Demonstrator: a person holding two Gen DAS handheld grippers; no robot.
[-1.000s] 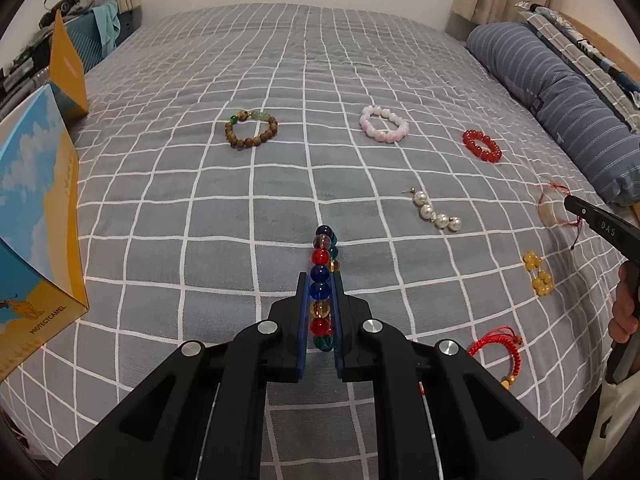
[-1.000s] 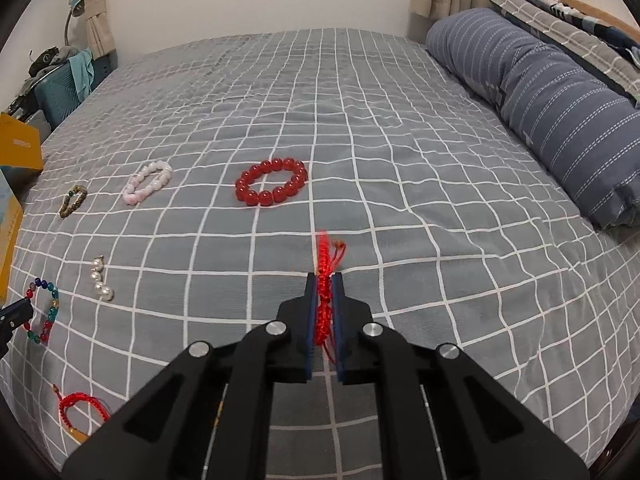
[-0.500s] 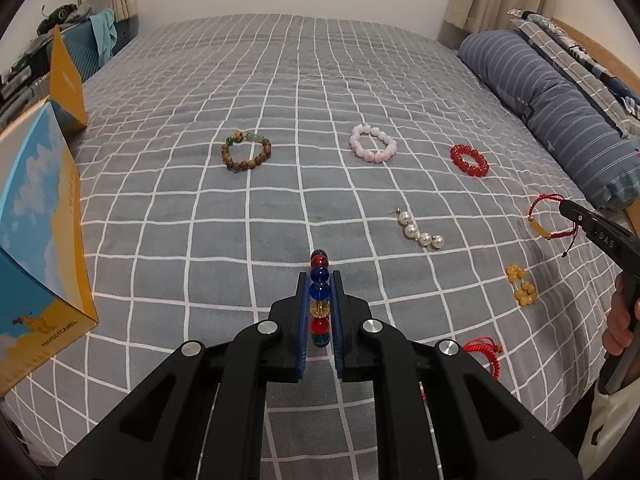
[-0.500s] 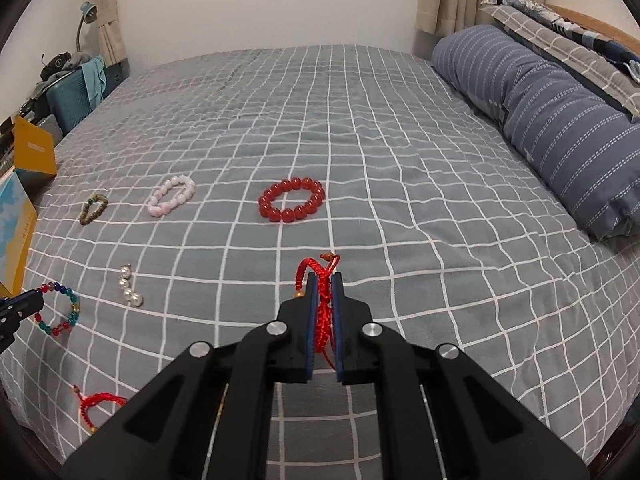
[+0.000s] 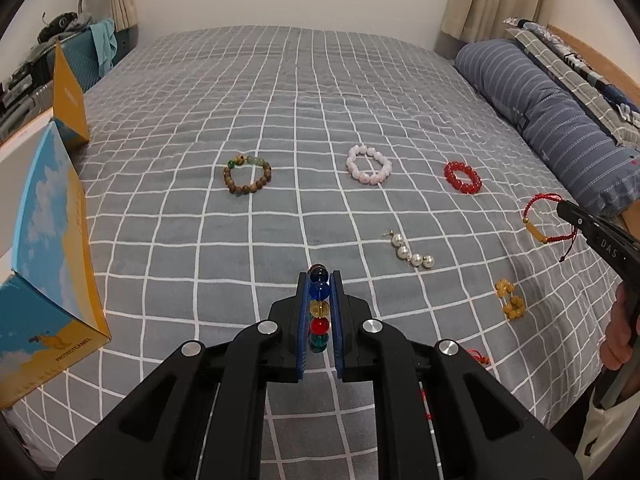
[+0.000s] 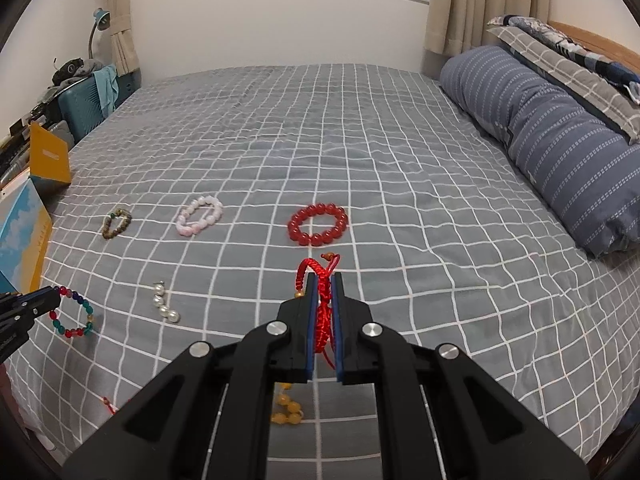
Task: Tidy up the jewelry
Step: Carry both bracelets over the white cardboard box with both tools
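Note:
My left gripper (image 5: 319, 280) is shut on a multicoloured glass bead bracelet (image 5: 319, 309), held above the grey checked bedspread (image 5: 280, 128); the right wrist view shows that bracelet (image 6: 72, 314) hanging from the left fingertips at the far left. My right gripper (image 6: 324, 280) is shut on a red woven cord bracelet (image 6: 320, 300), which the left wrist view shows dangling (image 5: 540, 220) at the right edge. On the bed lie a brown wooden bead bracelet (image 5: 247, 174), a pink bead bracelet (image 5: 369, 165), a red bead bracelet (image 5: 463, 177), a pearl string (image 5: 410, 250) and amber beads (image 5: 509, 299).
A blue and orange cardboard box (image 5: 44, 240) stands open at the left bed edge. A striped bolster pillow (image 5: 560, 120) lies along the right side. Another red cord bracelet (image 5: 478, 356) peeks out beside my left gripper. A hand (image 5: 618, 332) holds the right gripper's handle.
Both grippers have risen with their bracelets, so the bed looks farther below. The red cord bracelet came off the bedspread and now hangs free.

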